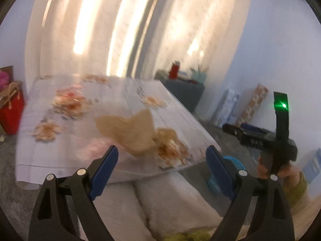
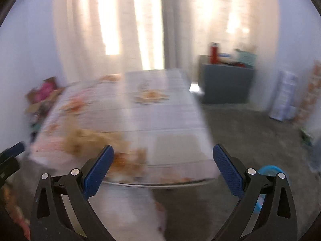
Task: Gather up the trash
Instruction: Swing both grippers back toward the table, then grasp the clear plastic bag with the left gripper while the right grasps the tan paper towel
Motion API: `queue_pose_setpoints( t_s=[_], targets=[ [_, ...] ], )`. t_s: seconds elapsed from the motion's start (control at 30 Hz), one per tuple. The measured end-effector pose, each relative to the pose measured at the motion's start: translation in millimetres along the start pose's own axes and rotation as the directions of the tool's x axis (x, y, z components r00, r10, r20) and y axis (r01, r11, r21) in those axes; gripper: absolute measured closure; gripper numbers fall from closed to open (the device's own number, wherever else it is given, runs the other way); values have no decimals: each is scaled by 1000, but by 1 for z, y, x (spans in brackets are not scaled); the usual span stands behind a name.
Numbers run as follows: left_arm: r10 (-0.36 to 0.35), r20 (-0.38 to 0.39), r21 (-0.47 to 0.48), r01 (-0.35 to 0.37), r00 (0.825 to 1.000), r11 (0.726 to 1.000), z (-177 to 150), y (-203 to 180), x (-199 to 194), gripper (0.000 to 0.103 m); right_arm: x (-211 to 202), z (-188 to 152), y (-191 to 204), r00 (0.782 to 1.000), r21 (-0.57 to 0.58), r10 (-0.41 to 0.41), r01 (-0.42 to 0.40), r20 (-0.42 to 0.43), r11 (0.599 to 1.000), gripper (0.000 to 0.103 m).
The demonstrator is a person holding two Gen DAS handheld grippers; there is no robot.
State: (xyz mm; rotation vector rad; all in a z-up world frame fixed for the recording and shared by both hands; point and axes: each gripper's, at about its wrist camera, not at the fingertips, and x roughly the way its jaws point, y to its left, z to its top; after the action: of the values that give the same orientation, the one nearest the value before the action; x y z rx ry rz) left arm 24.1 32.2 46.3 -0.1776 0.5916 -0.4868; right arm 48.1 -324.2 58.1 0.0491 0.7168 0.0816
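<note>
Both views blurred. Left gripper and right gripper spread wide, empty, before the table — crumpled brown paper on its near edge, plain only from the left wrist.

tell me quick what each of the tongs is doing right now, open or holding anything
left tongs: open, holding nothing.
right tongs: open wide, holding nothing.

Motion-blurred fisheye frames, glaring backlit curtains.

walls pale | curtains backlit | floor grey | cabinet dark
</note>
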Motion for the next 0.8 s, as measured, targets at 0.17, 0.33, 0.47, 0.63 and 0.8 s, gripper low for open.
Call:
queue_pose_setpoints(
  t_s=[0.17,0.33,0.47,0.63,0.8],
  targets=[
    [113,38,8,-113,993,994,3,23,-5,16,10,8,24,978,-11,196,-197,-70,980,8],
    [155,8,-66,-154,988,986,-1,51,3,16,34,19,47,945,21,297,-297,-138,955,8],
    [150,-20,-106,-151,989,983,-7,65,10,18,53,24,67,925,48,333,-330,-182,943,8],
    [145,-51,-120,-150,988,981,-10,72,24,27,65,25,106,920,-2,325,-334,-217,943,8],
    [147,-81,-151,-158,986,976,-13,78,44,40,86,23,118,929,-41,272,-291,-252,956,19]
  ],
)
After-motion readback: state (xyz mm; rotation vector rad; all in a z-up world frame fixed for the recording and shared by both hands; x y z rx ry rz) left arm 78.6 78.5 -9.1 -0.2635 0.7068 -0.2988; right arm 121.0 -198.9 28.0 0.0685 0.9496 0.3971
